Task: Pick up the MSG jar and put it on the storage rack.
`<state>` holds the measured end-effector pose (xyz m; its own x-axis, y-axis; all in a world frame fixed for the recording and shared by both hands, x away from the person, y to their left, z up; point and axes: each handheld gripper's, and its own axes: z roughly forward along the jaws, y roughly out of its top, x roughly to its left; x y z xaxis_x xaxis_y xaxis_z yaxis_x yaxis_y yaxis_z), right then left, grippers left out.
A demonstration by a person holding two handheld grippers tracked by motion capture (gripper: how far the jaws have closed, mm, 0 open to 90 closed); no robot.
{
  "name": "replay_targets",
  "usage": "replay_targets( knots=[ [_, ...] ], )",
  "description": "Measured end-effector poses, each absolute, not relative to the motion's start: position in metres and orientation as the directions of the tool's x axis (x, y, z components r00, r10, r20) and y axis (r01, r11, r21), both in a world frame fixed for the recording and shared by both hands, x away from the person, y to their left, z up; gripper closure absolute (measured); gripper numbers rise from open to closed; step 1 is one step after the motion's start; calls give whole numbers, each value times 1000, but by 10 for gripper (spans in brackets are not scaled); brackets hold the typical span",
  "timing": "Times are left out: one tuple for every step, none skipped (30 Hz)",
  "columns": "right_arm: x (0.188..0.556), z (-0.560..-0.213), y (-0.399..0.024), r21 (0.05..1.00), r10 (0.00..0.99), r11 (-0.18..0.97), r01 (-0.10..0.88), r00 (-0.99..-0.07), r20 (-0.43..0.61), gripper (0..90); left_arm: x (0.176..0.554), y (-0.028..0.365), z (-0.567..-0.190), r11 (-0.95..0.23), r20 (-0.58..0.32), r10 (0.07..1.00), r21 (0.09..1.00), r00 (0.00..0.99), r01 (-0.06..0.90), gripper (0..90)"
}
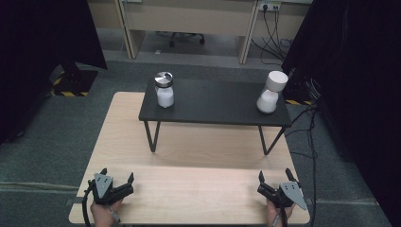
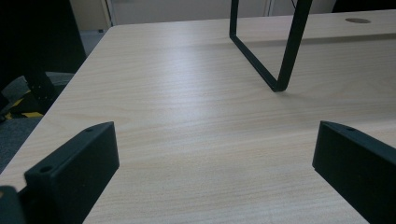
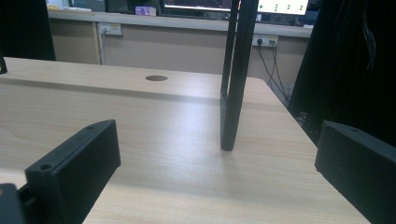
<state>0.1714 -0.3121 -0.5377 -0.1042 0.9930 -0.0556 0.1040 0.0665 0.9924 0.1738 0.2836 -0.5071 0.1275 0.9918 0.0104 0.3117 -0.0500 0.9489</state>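
The left gripper (image 1: pixel 117 182) rests at the 7 o'clock corner of the light wooden tabletop (image 1: pixel 189 142), jaws spread. The right gripper (image 1: pixel 274 182) rests at 5 o'clock, jaws likewise spread. A black raised shelf (image 1: pixel 213 101) stands at 12 o'clock, carrying a metal-lidded jar (image 1: pixel 164 89) at its left end and a white-capped jar (image 1: pixel 271 91), tilted, at its right end.

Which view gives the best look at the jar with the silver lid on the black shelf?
The high view: the jar with the silver lid stands whole and upright at the left end of the black shelf, white contents visible. The left gripper view and the right gripper view catch just the shelf's legs, not the jar.
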Motion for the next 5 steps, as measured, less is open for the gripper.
replay_targets(
  knots=[
    [171, -538, -312, 992, 993, 66, 103, -104, -55, 2, 174, 284, -507, -50, 10, 992, 949, 127, 312, 0],
    [171, -538, -312, 993, 993, 64, 103, -103, -54, 2, 174, 284, -507, -49, 10, 992, 949, 127, 312, 0],
    [171, -538, -312, 993, 993, 63, 103, -101, -53, 2, 174, 284, -507, -49, 10, 992, 949, 127, 312, 0],
    [171, -538, -312, 993, 994, 62, 101, -100, -52, 2, 174, 284, -507, -48, 9, 992, 949, 126, 311, 0],
    [171, -538, -312, 993, 994, 61, 100, -98, -51, 2, 174, 284, -507, -48, 9, 992, 949, 126, 311, 0]
  ],
)
